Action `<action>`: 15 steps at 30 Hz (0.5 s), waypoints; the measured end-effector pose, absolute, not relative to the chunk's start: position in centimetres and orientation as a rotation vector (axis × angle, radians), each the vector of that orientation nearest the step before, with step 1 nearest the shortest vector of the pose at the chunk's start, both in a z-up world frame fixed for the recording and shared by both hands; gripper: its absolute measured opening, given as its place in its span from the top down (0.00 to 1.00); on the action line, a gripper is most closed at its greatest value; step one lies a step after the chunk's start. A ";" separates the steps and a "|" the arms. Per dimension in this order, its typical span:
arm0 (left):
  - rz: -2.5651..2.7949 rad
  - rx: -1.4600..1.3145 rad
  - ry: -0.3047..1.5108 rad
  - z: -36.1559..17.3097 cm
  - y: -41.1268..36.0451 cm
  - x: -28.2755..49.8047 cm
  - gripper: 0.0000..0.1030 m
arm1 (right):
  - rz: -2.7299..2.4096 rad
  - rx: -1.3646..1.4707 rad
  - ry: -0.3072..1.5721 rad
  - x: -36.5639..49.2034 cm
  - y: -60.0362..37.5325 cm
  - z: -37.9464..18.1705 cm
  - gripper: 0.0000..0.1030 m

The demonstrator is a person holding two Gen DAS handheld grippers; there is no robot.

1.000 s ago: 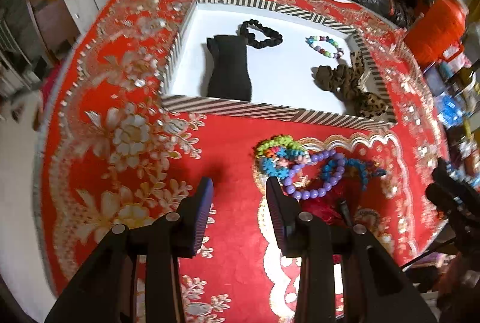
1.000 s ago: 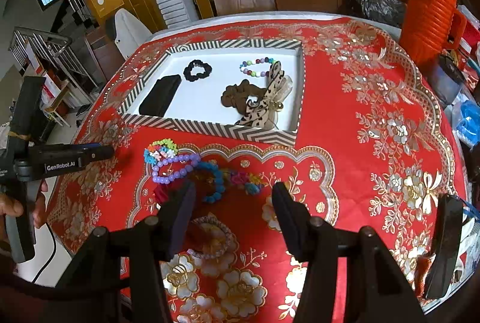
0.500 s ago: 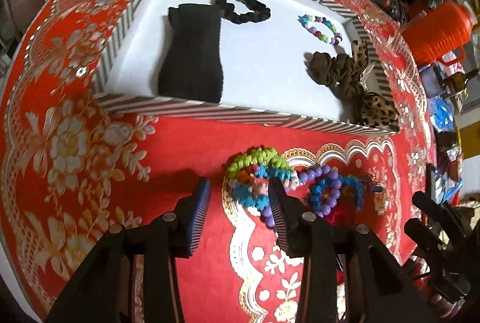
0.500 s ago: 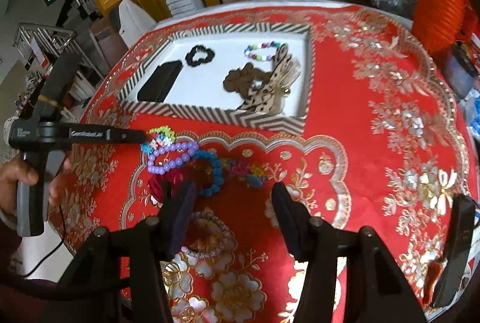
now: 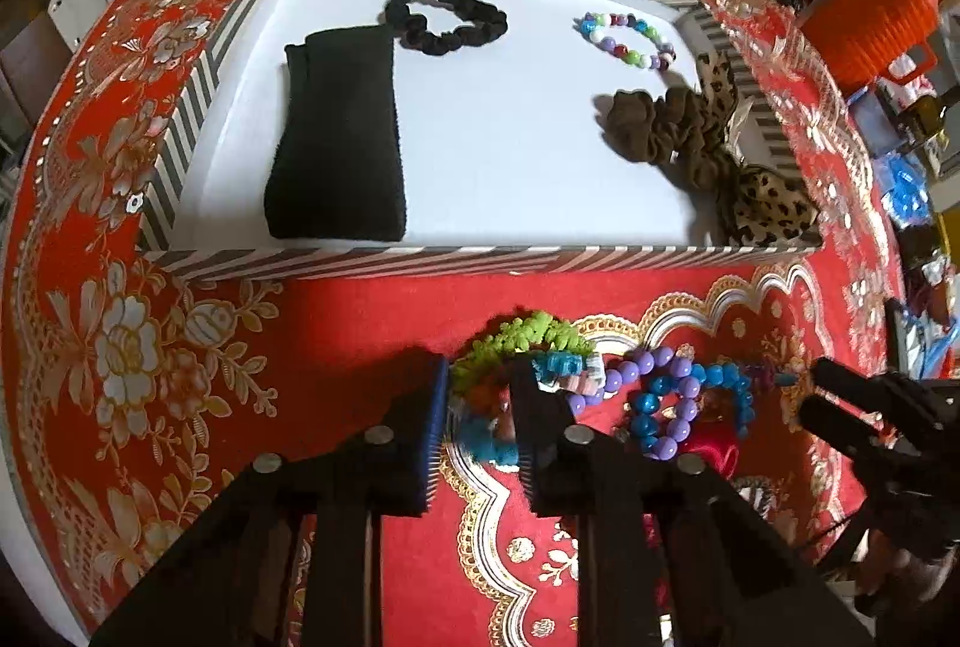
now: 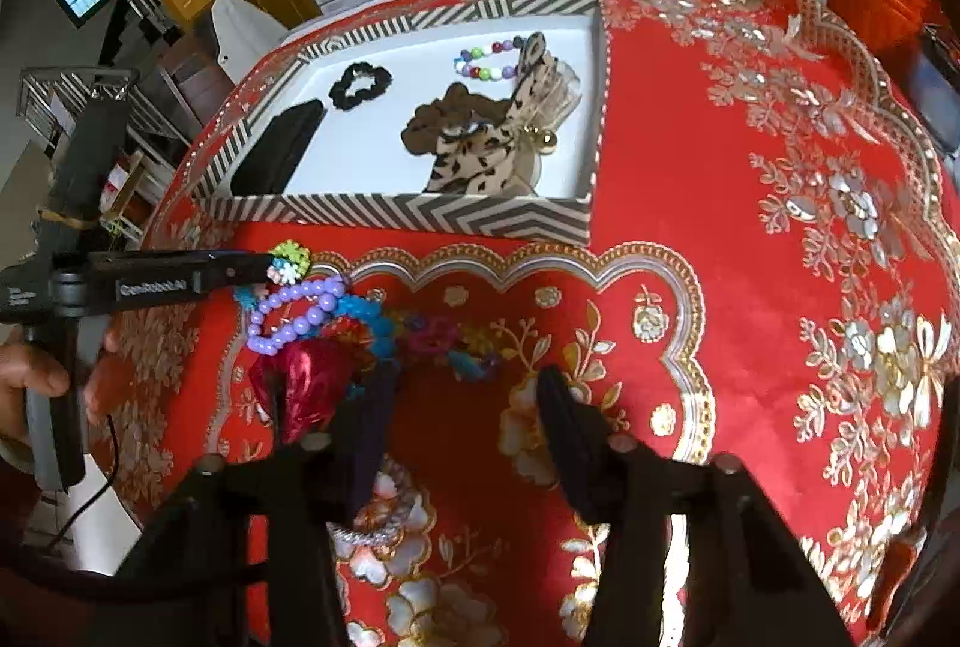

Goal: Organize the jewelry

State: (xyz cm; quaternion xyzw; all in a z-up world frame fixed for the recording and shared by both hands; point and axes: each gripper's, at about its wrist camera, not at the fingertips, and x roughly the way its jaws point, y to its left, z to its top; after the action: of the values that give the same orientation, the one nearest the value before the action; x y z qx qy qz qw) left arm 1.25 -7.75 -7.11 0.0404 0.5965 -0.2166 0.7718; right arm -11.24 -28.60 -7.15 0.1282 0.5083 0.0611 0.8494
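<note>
Green-fringed bracelet [image 5: 516, 338] is lying on the red desk [image 5: 336, 335] before the striped tray [image 5: 480, 257], sitting between the left claw's [image 5: 477, 407] narrowly parted fingers, while the right claw [image 6: 462, 407] is gaping wide nearby.

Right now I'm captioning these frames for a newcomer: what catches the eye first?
The tangle of bright plastic bead bracelets on the red floral tablecloth, with the left hand-held gripper straddling its green end. Behind it, the zebra-striped white tray holds a black scrunchie and a leopard-print bow.
</note>
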 end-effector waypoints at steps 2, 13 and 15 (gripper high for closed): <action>-0.485 0.067 1.294 -6.9 -7.4 1.3 1.00 | 0.128 0.253 1.079 -10.8 -28.3 -7.8 0.70; -0.531 0.043 1.240 -3.9 -5.7 0.4 1.00 | 0.146 0.262 1.036 -10.9 -28.3 -6.5 0.92; -0.535 0.040 1.227 -3.1 -5.0 0.3 1.00 | 0.146 0.257 1.009 -11.3 -28.3 -5.1 0.92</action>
State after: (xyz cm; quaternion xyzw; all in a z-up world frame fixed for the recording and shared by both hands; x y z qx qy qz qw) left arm 0.30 -5.05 -3.06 0.0186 0.5687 -0.2479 0.7841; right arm -11.25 -28.30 -5.10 0.1226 0.4815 0.0696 0.8650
